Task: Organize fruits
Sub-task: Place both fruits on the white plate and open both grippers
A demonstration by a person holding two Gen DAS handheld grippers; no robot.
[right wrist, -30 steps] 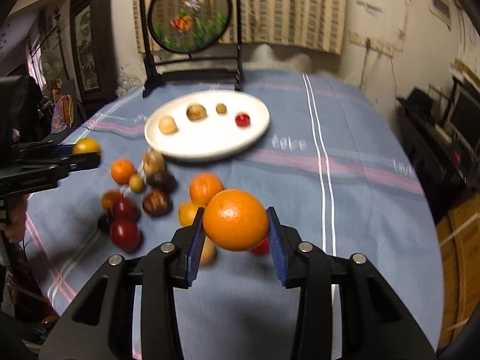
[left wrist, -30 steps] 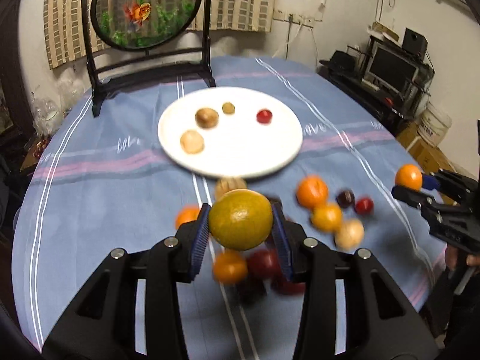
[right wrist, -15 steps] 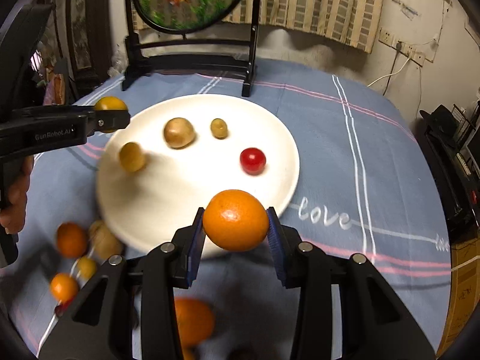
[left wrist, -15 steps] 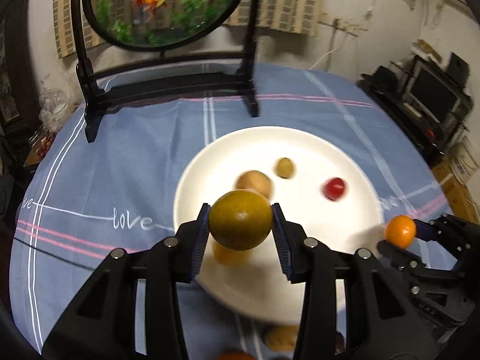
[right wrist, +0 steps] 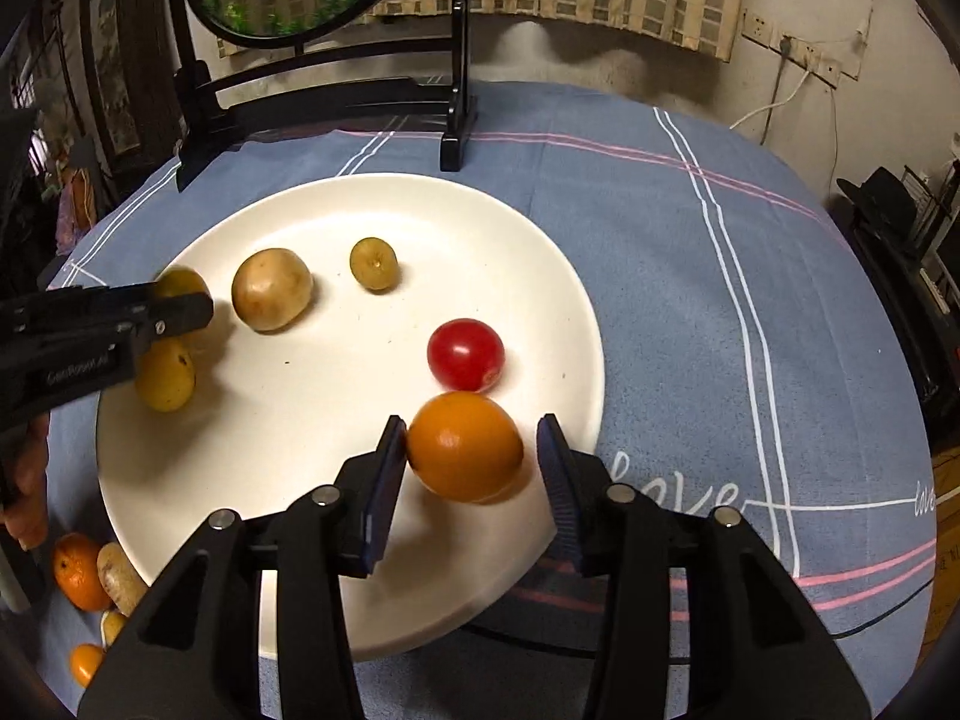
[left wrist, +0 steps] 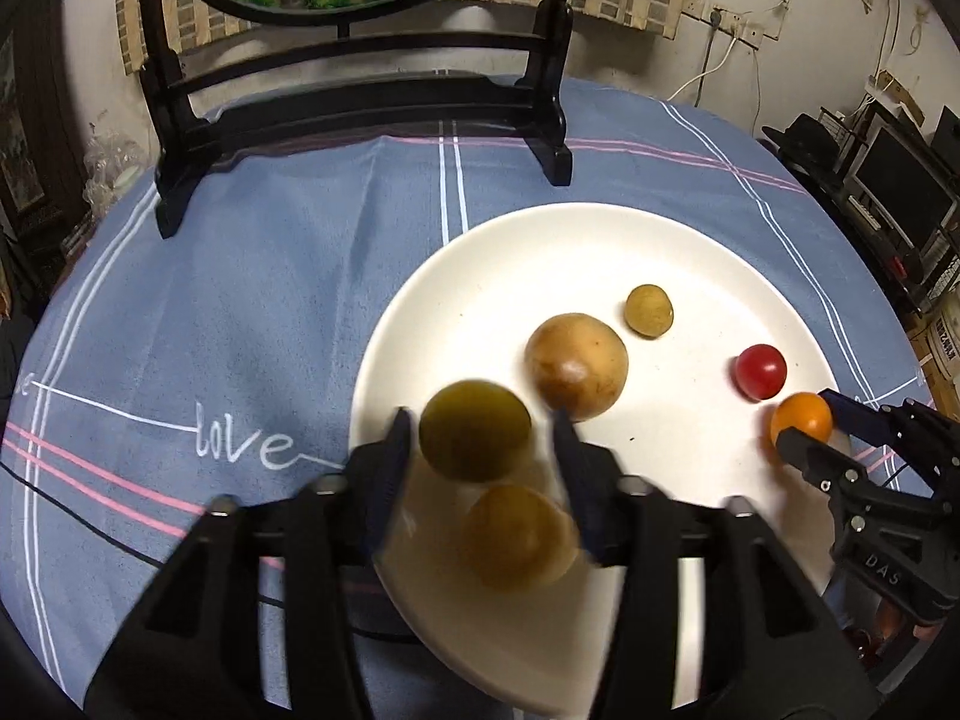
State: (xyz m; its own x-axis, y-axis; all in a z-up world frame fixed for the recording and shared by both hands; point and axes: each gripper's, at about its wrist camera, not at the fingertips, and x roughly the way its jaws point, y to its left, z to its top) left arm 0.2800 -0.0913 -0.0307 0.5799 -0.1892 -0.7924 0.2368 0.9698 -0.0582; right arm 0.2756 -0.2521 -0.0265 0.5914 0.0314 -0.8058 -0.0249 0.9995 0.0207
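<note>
A white plate [left wrist: 480, 252] [right wrist: 540, 276] on the blue cloth holds a brown fruit [left wrist: 576, 366], a small olive fruit [left wrist: 648, 311], a red tomato [right wrist: 465, 354] and a yellow fruit [right wrist: 165, 375]. My left gripper [left wrist: 480, 426] hangs low over the plate's left part. Its jaws are opening, and a blurred green-yellow citrus [left wrist: 474, 429] sits loose between them with a gap on each side. My right gripper [right wrist: 471, 426] is over the plate's near right part, its jaws also opening. An orange [right wrist: 465, 447] lies between them, with the right pad clear of it.
A black wooden stand [left wrist: 360, 114] with a round painted screen rises behind the plate. Several loose oranges and other fruits [right wrist: 78, 570] lie on the cloth by the plate's near left edge. A person's hand [right wrist: 30, 480] holds the left gripper. Furniture stands beyond the table's right edge.
Both grippers moved forward from the loose fruit pile to low over the plate. Their jaws have parted, so the citrus and the orange are no longer clamped.
</note>
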